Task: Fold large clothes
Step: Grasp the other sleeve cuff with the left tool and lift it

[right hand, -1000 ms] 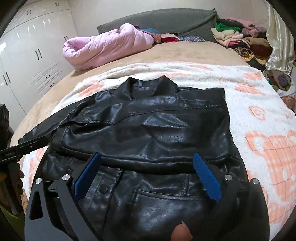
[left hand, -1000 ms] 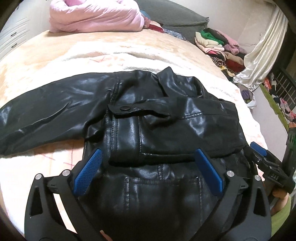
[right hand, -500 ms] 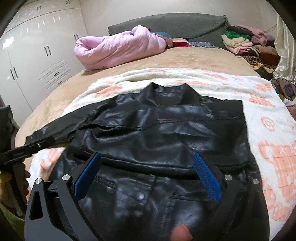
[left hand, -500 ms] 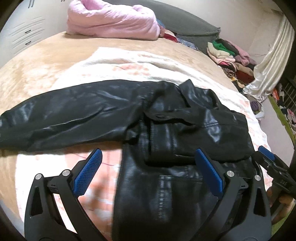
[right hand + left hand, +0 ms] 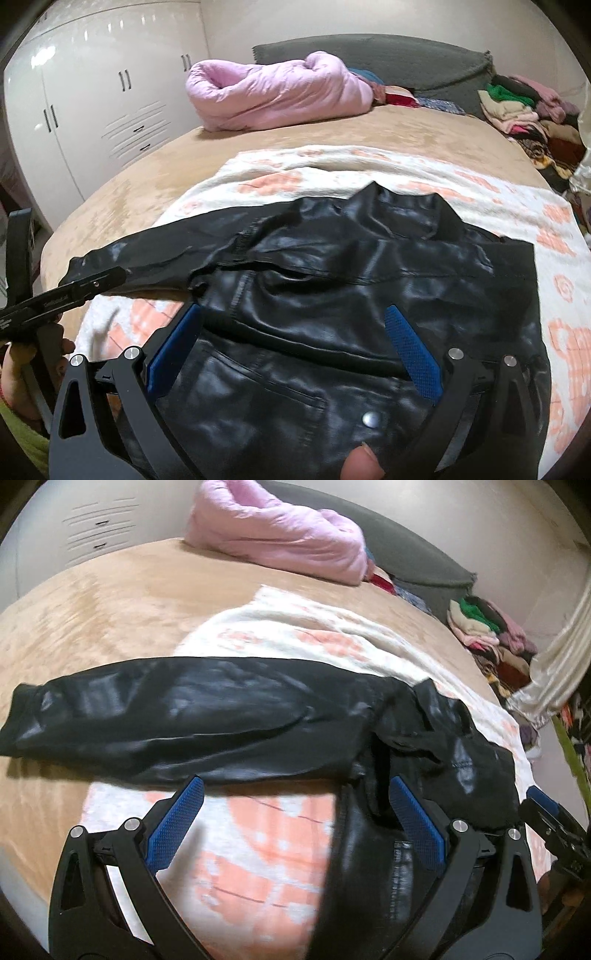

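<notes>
A black leather jacket (image 5: 362,295) lies flat on a white and orange blanket (image 5: 554,229) on the bed. Its left sleeve (image 5: 177,716) stretches out to the left; the right side is folded over the body. My left gripper (image 5: 295,823) is open and empty, above the blanket just below the sleeve, its right pad at the jacket's left edge. It shows at the left of the right wrist view (image 5: 55,299). My right gripper (image 5: 291,347) is open and empty over the jacket's lower front; it also shows at the right edge of the left wrist view (image 5: 554,823).
A rolled pink quilt (image 5: 273,92) lies at the head of the bed by a grey headboard (image 5: 388,55). A pile of folded clothes (image 5: 524,107) sits at the far right. White wardrobes (image 5: 92,99) stand to the left. A cream curtain (image 5: 554,664) hangs at right.
My left gripper has moved left, off the jacket's body toward the outstretched sleeve. My right gripper has drawn back slightly over the jacket's lower front. The jacket has not moved.
</notes>
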A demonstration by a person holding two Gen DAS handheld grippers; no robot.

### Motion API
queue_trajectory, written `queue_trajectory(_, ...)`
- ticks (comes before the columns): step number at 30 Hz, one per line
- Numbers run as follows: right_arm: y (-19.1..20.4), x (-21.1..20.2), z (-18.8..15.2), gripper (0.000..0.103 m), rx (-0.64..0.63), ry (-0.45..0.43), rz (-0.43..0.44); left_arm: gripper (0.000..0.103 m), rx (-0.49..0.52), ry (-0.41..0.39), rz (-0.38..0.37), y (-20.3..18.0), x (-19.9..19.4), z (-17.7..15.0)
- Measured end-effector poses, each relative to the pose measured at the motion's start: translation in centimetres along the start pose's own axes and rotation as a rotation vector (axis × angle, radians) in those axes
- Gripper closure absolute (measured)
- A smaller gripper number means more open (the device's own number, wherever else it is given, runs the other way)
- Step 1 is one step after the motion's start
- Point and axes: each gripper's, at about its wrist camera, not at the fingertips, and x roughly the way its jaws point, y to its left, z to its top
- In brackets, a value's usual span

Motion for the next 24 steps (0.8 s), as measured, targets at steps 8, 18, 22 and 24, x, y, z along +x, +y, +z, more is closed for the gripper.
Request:
queue_trajectory(8, 4.2, 1.7, 0.9, 0.004, -0.045, 0.011, 0.034, 0.009, -0.114, -0.016, 0.05, 5.1, -0.3, 0.2)
queue_trajectory(18, 10.0, 3.6, 1.4, 0.004, -0.116, 0.026, 0.096, 0.009, -0.232, -0.04, 0.114, 10.6, -0.8, 0.3)
queue_trajectory(22, 11.7, 4.3, 1.3, 0.004, -0.14, 0.039, 0.112, 0.009, -0.295, -0.046, 0.12, 12.9, -0.7, 0.0)
queue_trajectory(24, 12.4, 4.7, 1.1, 0.004, -0.16, 0.048, 0.111, 0.009, -0.326, -0.051, 0.126, 13.9, -0.6, -0.2)
